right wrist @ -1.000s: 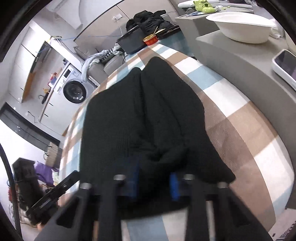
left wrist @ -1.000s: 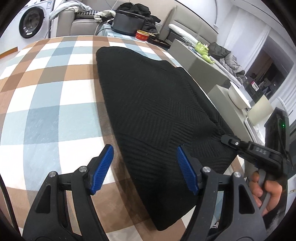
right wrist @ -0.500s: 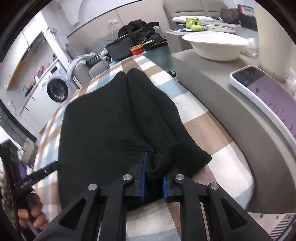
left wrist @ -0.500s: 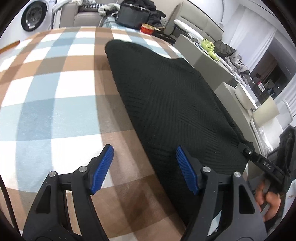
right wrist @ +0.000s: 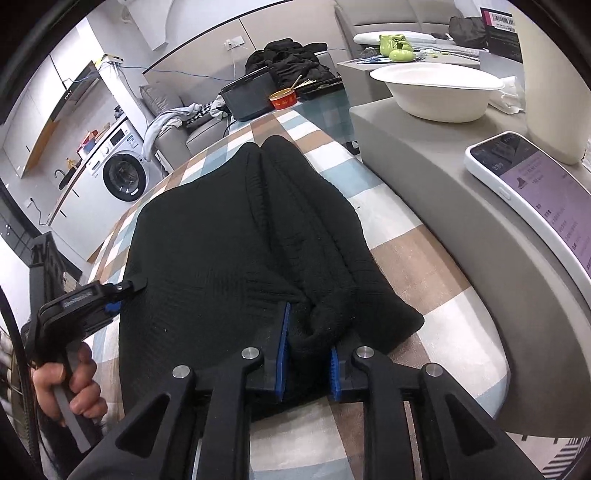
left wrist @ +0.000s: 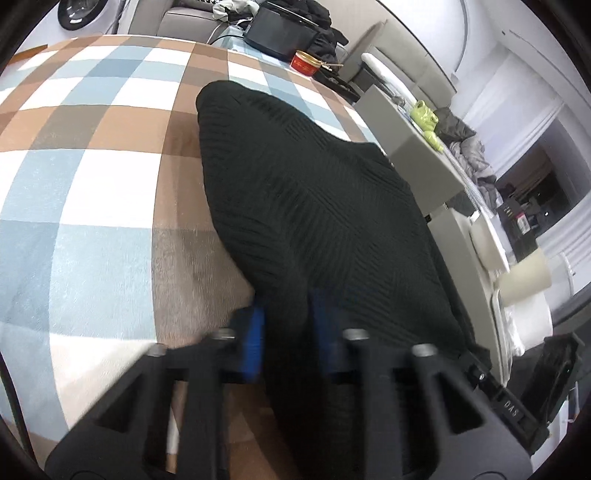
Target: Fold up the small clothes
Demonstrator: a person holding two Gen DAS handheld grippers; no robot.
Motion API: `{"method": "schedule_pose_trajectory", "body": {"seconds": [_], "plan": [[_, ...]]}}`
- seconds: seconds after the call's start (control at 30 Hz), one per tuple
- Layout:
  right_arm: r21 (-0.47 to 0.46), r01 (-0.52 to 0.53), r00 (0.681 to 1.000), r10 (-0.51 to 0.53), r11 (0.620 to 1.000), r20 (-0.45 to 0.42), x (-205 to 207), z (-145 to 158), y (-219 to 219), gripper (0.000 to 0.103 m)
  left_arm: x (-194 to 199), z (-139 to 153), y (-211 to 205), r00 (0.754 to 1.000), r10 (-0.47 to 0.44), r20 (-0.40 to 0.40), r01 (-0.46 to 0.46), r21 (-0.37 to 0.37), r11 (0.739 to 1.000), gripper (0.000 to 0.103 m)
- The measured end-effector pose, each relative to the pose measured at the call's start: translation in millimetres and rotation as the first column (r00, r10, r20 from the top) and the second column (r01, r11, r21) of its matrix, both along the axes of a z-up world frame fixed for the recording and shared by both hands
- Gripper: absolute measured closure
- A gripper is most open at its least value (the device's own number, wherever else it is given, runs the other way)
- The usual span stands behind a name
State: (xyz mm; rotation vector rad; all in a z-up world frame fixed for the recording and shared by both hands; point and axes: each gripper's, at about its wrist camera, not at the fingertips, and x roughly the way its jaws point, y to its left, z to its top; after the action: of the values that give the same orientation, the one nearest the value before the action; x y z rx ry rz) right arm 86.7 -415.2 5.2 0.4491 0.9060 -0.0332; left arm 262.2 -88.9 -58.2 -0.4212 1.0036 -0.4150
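A black knitted garment (left wrist: 314, 206) lies on the checked tablecloth (left wrist: 92, 184), partly folded lengthwise. My left gripper (left wrist: 286, 334) is shut on the garment's near left corner, with cloth bunched between the blue pads. In the right wrist view the garment (right wrist: 221, 240) shows two long folds on its right side. My right gripper (right wrist: 306, 354) is shut on a bunch of cloth at the near right edge. The left gripper (right wrist: 110, 295) shows there at the garment's left edge.
A grey counter (right wrist: 443, 177) borders the table on the right, with a white bowl (right wrist: 436, 92) and a phone (right wrist: 535, 192) on it. A red tin (left wrist: 306, 62) and a black box (left wrist: 280, 33) stand at the far end.
My left gripper has moved right onto the garment's near corner and shut on it. My right gripper keeps its hold on the cloth.
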Motion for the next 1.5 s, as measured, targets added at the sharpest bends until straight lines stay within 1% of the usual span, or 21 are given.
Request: {"method": "schedule_pose_trajectory", "body": {"seconds": [0.07,0.17,0.33,0.5,0.6,0.7,0.73,0.77,0.8,0.87,0.97,1.1,1.17,1.2,1.27,1.3,1.33,1.37,1.4,1.43,1.5], "plan": [[-0.01,-0.004,1.0,0.004,1.0,0.0,-0.4,0.7,2.3,0.085,-0.2,3.3,3.9,1.0,0.005,0.017,-0.004,-0.014,1.0,0.095],[-0.018,-0.051,0.999,0.051,0.999,0.0,3.4,1.7,12.8,0.085,0.3,9.4,16.6,0.999,0.015,0.05,-0.015,-0.011,1.0,0.095],[0.039,-0.178,0.984,0.178,0.983,0.005,19.5,-3.5,48.0,0.085,-0.7,18.9,62.5,0.994,0.089,0.07,-0.09,0.01,0.996,0.095],[0.137,-0.337,0.941,0.338,0.931,0.02,39.5,-9.6,98.6,0.085,-6.2,21.5,123.2,0.983,0.169,0.069,-0.175,0.085,0.981,0.095],[0.179,-0.422,0.904,0.428,0.888,0.008,49.4,-8.6,118.2,0.076,-5.5,19.5,145.5,0.981,0.191,0.04,-0.195,0.115,0.974,0.094],[0.215,-0.435,0.896,0.443,0.874,0.011,57.1,-6.4,120.0,0.067,-6.8,22.5,153.4,0.975,0.216,0.046,-0.22,0.132,0.967,0.09],[0.227,-0.432,0.897,0.442,0.873,0.007,59.3,-7.5,119.6,0.068,-8.3,25.9,153.4,0.973,0.223,0.056,-0.229,0.15,0.962,0.083],[0.233,-0.429,0.897,0.441,0.873,0.001,61.6,-9.2,119.0,0.07,-11.2,27.1,157.1,0.971,0.231,0.062,-0.238,0.162,0.958,0.075],[0.23,-0.427,0.898,0.439,0.874,-0.003,62.8,-10.9,119.3,0.079,-15.1,29.3,161.1,0.968,0.241,0.071,-0.25,0.168,0.954,0.07],[0.206,-0.433,0.896,0.444,0.878,-0.006,64.1,-11.9,121.8,0.086,-22.0,37.1,164.6,0.96,0.262,0.097,-0.274,0.16,0.948,0.059],[0.163,-0.453,0.891,0.451,0.877,0.05,65.2,3.9,125.9,0.091,-33.6,50.1,165.4,0.953,0.273,0.131,-0.29,0.141,0.947,0.059],[-0.012,-0.449,0.873,0.442,0.893,0.205,40.8,57.8,128.6,0.091,-46.9,64.8,154.4,0.956,0.251,0.151,-0.271,0.13,0.954,0.058],[-0.102,-0.402,0.893,0.414,0.91,0.177,32.2,57.3,126.7,0.091,-53.8,68.2,145.1,0.962,0.225,0.156,-0.246,0.133,0.96,0.053],[-0.13,-0.384,0.909,0.399,0.914,0.122,31.7,43.4,125.4,0.091,-56.6,69.2,140.8,0.963,0.22,0.158,-0.242,0.137,0.961,0.053],[-0.114,-0.384,0.922,0.388,0.916,0.015,37.6,15.4,123.6,0.091,-60.9,67.6,131.3,0.967,0.2,0.157,-0.223,0.146,0.964,0.052],[-0.099,-0.393,0.92,0.388,0.914,-0.06,43.2,-1.2,122.2,0.089,-62.1,65.7,127.4,0.969,0.192,0.153,-0.215,0.152,0.965,0.052],[-0.085,-0.403,0.915,0.4,0.911,-0.057,43.4,-3.2,121.7,0.085,-63.0,62.1,123.1,0.973,0.183,0.142,-0.206,0.167,0.964,0.052],[-0.075,-0.409,0.913,0.407,0.909,-0.036,42.5,-0.1,117.9,0.08,-64.3,59.2,120.5,0.974,0.18,0.135,-0.202,0.177,0.963,0.052],[-0.068,-0.417,0.909,0.417,0.906,-0.024,43.9,7.0,112.5,0.065,-65.6,55.7,119.5,0.976,0.18,0.125,-0.201,0.181,0.963,0.052],[-0.065,-0.418,0.908,0.419,0.906,-0.008,45.3,12.2,107.4,0.058,-66.3,52.7,118.9,0.977,0.18,0.114,-0.198,0.18,0.963,0.052],[-0.057,-0.391,0.918,0.394,0.918,0.043,48.6,24.5,90.9,0.057,-67.3,47.8,118.5,0.978,0.185,0.098,-0.199,0.173,0.964,0.052]]}}
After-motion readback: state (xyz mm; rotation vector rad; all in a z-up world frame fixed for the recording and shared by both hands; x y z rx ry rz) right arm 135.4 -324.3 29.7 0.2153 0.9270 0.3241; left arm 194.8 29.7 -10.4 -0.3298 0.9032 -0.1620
